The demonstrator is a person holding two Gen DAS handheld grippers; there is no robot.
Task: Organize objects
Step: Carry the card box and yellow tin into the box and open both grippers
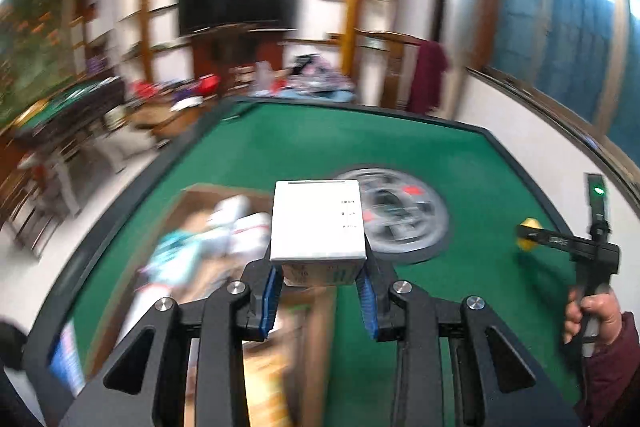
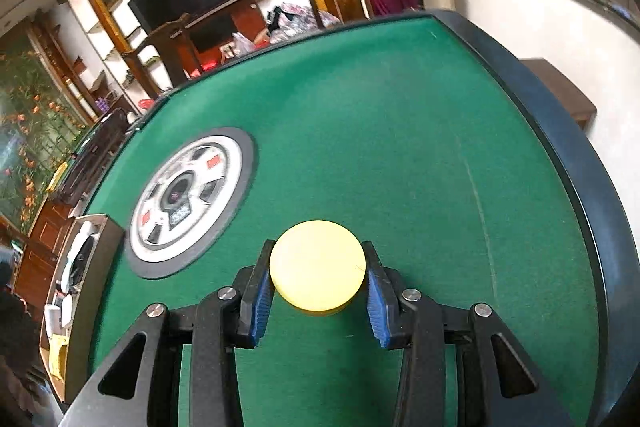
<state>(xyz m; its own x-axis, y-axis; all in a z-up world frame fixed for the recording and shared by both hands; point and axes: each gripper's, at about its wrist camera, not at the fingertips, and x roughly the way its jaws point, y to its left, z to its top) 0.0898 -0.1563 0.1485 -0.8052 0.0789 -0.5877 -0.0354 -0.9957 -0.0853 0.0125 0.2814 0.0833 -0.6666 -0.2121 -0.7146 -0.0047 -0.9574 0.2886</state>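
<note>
Pinching a small white box [image 1: 318,221] with tiny print on one face, the left tool [image 1: 320,283] hangs over the green bench [image 1: 400,147], its blue pads tight on the box's sides. Just left of it sits a cardboard box [image 1: 208,227] full of blurry packets. The right tool [image 2: 318,291] squeezes a round yellow puck [image 2: 317,269], held out by a hand [image 1: 596,319] in a maroon sleeve. Lots of bare felt ahead of it, round hub [image 2: 188,199] off left, bench rim curving right.
</note>
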